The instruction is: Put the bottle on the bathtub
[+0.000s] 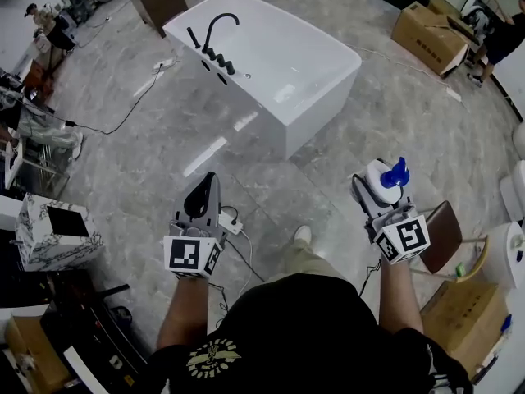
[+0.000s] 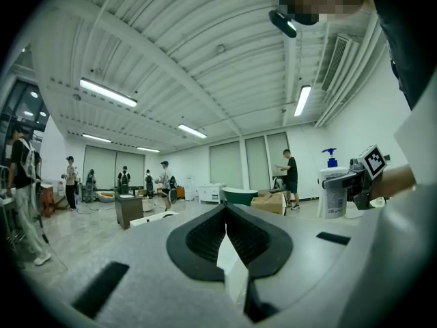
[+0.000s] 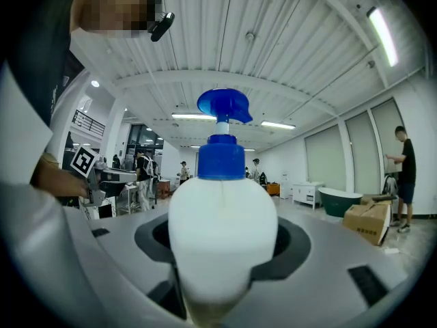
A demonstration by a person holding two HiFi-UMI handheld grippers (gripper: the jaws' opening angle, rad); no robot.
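A white pump bottle (image 1: 384, 179) with a blue pump head sits in my right gripper (image 1: 379, 189), which is shut on it and held up at the right of the head view. In the right gripper view the bottle (image 3: 222, 231) fills the middle, upright between the jaws. My left gripper (image 1: 201, 199) is shut with nothing in it; its jaws meet in the left gripper view (image 2: 225, 241). The bottle (image 2: 333, 190) also shows at the right of that view. The white bathtub (image 1: 271, 64) with a black faucet (image 1: 215, 35) stands on the floor ahead, some way off.
A marble-patterned box (image 1: 53, 232) stands at the left. Cardboard boxes (image 1: 431, 35) lie at the far right beside a person (image 1: 502, 35). A brown chair (image 1: 443, 236) is near my right arm. Cables (image 1: 123, 113) run over the grey floor left of the tub.
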